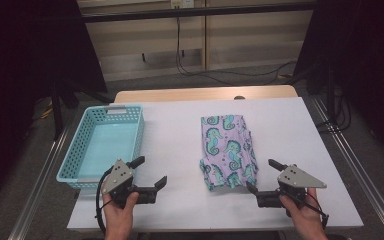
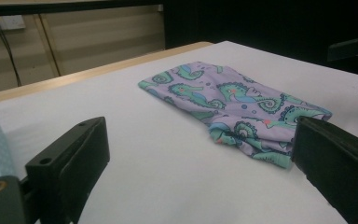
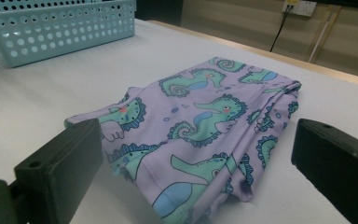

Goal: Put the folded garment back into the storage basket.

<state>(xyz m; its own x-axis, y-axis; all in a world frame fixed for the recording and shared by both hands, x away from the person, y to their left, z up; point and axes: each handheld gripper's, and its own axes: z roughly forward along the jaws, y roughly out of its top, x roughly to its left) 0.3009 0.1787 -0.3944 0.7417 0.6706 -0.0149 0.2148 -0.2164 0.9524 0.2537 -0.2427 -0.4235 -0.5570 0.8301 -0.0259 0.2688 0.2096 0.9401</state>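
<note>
A folded cloth [image 1: 228, 151] with a seahorse print is seen lying flat on the white bench [image 1: 180, 150], right of centre, well apart from the blue basket [image 1: 105, 145] at the left. The left gripper [image 1: 149, 173] and right gripper [image 1: 263, 176] are both held with fingers spread, nothing pinched. The cloth is judged soft, light and floppy; a near corner or the folded edge is best pinched. Layers underneath are hidden, so the garment type cannot be told.

Lilac cloth [image 1: 227, 150] with teal seahorse print; pale blue perforated basket [image 1: 70, 162]; white table [image 1: 175, 145].
</note>
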